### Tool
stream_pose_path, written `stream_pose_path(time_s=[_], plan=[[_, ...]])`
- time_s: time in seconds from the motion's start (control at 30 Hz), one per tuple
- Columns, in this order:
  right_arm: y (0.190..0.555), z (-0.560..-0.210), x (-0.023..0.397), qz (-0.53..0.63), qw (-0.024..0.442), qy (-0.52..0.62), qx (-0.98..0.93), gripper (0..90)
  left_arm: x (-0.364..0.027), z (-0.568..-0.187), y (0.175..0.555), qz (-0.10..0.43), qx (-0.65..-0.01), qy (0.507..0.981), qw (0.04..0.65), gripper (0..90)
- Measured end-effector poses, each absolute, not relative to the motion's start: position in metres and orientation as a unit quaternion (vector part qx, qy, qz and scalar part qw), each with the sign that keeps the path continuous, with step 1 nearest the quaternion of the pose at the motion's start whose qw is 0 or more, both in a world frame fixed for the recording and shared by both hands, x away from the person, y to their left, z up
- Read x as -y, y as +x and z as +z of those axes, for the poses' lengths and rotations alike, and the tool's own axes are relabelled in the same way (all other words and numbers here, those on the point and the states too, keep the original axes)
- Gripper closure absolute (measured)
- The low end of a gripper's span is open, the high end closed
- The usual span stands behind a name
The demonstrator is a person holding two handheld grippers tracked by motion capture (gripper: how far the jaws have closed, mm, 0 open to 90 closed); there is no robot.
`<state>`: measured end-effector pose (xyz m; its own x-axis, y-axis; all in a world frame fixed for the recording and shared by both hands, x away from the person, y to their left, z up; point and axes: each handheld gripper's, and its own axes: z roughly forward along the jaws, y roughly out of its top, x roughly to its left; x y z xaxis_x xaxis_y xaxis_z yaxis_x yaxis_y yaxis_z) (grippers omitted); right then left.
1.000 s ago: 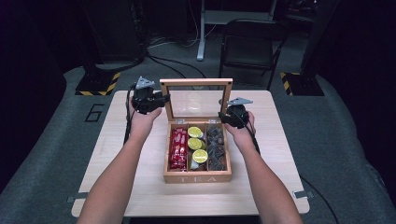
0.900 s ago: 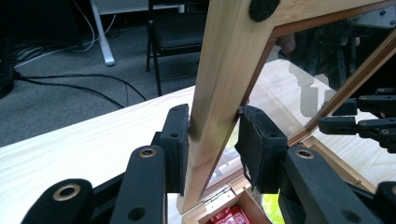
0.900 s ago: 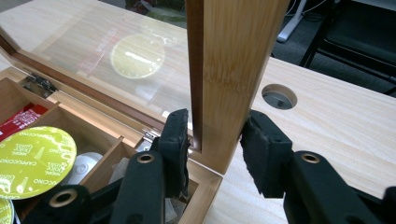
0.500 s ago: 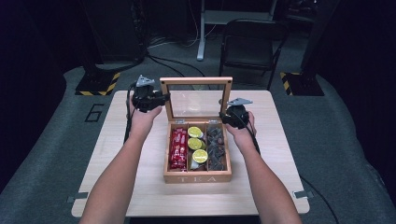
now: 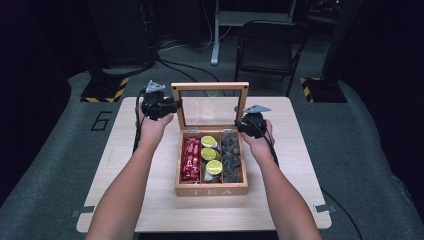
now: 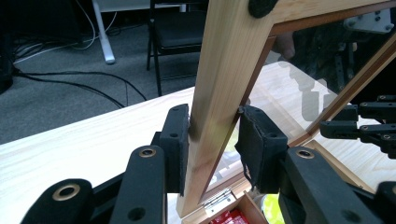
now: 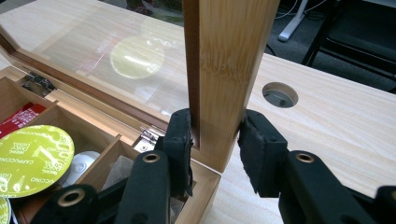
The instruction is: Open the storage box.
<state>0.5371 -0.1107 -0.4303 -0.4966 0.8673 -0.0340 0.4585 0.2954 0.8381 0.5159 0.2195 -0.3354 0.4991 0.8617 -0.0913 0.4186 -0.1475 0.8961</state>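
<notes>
the tea box sits mid-table, its glass lid standing upright at the box's back edge. my left gripper is clamped on the lid's left frame post, my right gripper on its right post near the hinge. inside the box: red packets, lime-green capsules, dark pieces.

Pale wood tea box w/ clear glass lid in a light wood frame, on a pale wood-grain table. Inside: red packets w/ white print, yellow-green capsules w/ dark lettering, dark brown-black sachets. Grey floor has a black "6"; yellow/black hazard stripes beyond the table.
</notes>
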Motion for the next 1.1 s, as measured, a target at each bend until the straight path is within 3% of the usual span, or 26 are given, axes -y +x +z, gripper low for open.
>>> stream_pose_path(time_s=[0.57,1.1], plan=[[0.5399,-0.4327,0.1105,0.41,0.237,0.443,-0.761,60.7,-0.2182,-0.335,0.517,0.234,-0.447,0.722,0.474,64.0],[0.5403,-0.4322,0.1096,0.401,0.239,0.445,-0.764,64.2,-0.2202,-0.3391,0.5174,0.227,-0.453,0.719,0.476,60.7]])
